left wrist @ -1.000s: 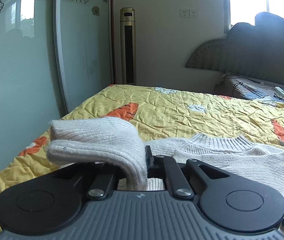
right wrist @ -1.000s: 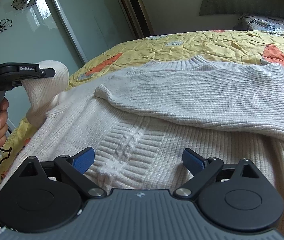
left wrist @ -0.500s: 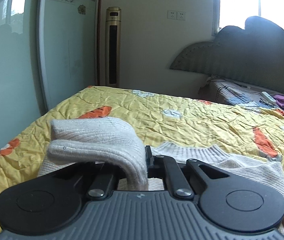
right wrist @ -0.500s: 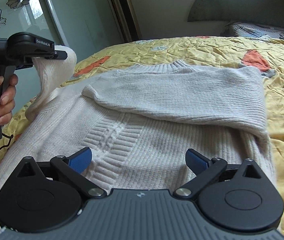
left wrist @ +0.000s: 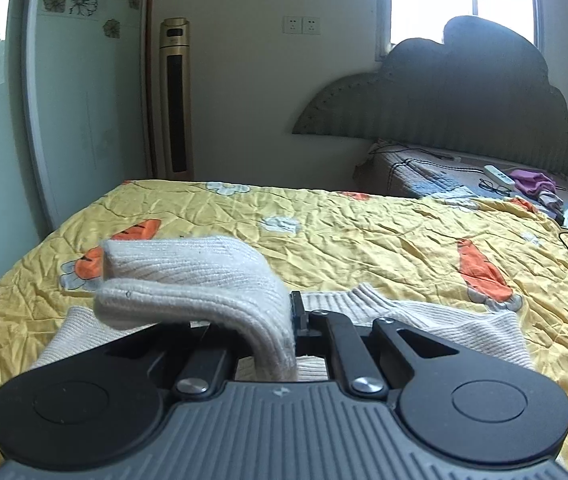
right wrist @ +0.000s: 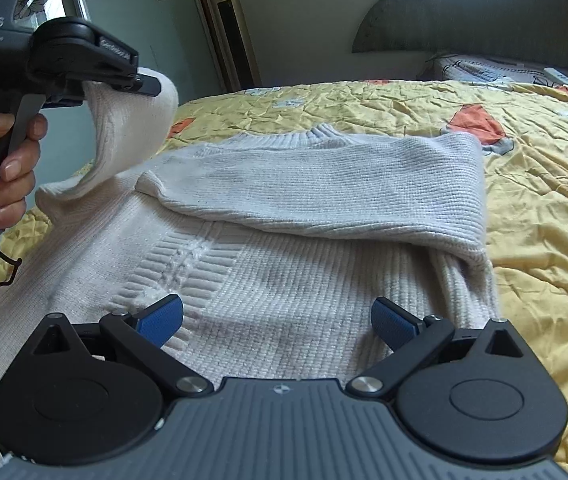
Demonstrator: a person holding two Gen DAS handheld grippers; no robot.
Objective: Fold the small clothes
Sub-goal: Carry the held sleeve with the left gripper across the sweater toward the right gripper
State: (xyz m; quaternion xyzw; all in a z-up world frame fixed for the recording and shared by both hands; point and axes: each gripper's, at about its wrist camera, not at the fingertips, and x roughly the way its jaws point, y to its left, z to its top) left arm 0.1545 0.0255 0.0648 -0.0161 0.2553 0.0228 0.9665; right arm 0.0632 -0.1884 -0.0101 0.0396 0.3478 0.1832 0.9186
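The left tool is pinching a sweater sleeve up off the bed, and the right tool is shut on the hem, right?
Not quite. The right tool is open above the sweater, gripping nothing, as the right wrist view shows. The left tool does pinch the sleeve up off the bed.

Left gripper (right wrist: 146,84) carried sleeve (right wrist: 132,128) inward over sweater (right wrist: 284,272)
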